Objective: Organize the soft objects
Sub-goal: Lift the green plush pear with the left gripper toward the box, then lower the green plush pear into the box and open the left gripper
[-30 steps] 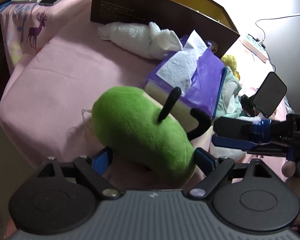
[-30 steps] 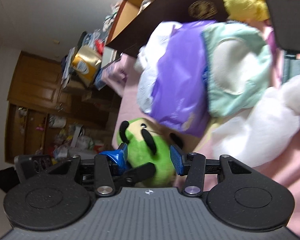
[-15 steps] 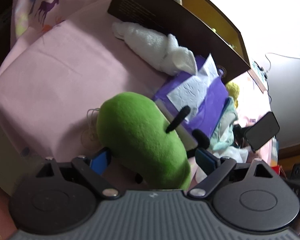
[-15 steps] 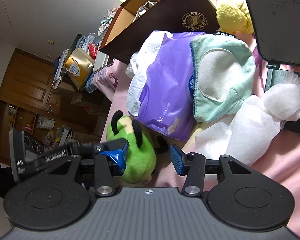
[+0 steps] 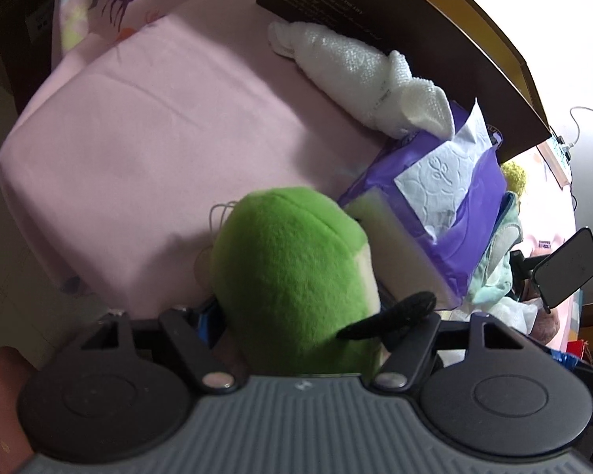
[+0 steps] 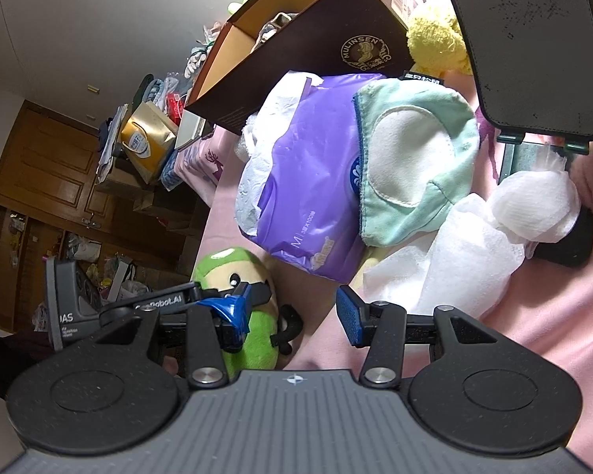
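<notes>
Plush, squashy and light, I judge: the green stuffed toy with black antennae (image 5: 292,268) lies on the pink cloth (image 5: 146,138) beside the purple tissue pack (image 5: 454,213). My left claw (image 5: 296,324) is closing around its fat middle; my right claw (image 6: 292,312) stands apart, empty.

The left gripper (image 5: 300,316) descended over the green plush toy (image 5: 292,268) and rolled, so that the toy came to fill the space between its fingers. Its jaws, wide a second earlier, were closing on the toy's body. In the right wrist view the toy (image 6: 249,316) shifted from between the right gripper's (image 6: 292,316) fingers to its left side.
</notes>
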A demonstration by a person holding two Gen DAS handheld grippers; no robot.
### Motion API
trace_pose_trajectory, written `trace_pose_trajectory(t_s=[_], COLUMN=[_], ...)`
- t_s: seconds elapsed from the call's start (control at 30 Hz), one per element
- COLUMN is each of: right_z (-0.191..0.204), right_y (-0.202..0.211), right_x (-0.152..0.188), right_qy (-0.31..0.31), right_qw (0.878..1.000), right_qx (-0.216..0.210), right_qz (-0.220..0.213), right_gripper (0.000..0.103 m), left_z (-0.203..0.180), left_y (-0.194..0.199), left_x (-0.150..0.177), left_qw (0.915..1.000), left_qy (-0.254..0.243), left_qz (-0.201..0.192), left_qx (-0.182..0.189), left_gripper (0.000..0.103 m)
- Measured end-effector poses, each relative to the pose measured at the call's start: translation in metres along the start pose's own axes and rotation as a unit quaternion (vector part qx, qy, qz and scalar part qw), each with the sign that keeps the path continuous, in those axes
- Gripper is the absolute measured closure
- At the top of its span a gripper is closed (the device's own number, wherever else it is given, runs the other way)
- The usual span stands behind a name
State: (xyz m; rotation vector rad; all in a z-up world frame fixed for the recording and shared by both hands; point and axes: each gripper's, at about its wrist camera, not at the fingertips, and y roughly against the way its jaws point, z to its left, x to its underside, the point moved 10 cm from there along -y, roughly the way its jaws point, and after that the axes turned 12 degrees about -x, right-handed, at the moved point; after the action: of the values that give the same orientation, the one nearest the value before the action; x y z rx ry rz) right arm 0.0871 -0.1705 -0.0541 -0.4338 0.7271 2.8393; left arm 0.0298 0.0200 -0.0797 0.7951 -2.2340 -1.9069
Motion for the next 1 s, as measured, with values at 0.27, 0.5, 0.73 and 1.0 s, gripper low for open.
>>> trace_pose_trajectory(t_s=[0.27, 0.5, 0.73, 1.0], right_z=[0.002, 0.004, 0.002, -0.005], right_y=[-0.006, -0.003, 0.014, 0.032], right_x=[-0.003, -0.013, -0.021, -0.025], right_qy=[0.023, 0.046, 0.053, 0.020], right_qw=[1.000, 0.998, 0.995, 0.988], right_qx=[0.008, 0.031, 0.072, 0.114], right_qz=[0.004, 0.000, -0.036, -0.101], right_gripper=[0.071, 0.071, 0.071, 0.071], left_z=[-0.004, -0.031, -0.081, -0.133], left_y=[0.039, 0.082, 0.108, 0.080], left_x=[-0.012, -0.071, -0.165, -0.244], left_qw=[0.9975, 0.9850, 0.9606, 0.9395], left_qy=[-0.046, -0.110, -0.180, -0.246], left_qz=[-0.051, -0.133, -0.212, -0.238], left_qx=[-0.018, -0.010, 0.003, 0.000], left_gripper=[0.032, 0.032, 0.032, 0.032])
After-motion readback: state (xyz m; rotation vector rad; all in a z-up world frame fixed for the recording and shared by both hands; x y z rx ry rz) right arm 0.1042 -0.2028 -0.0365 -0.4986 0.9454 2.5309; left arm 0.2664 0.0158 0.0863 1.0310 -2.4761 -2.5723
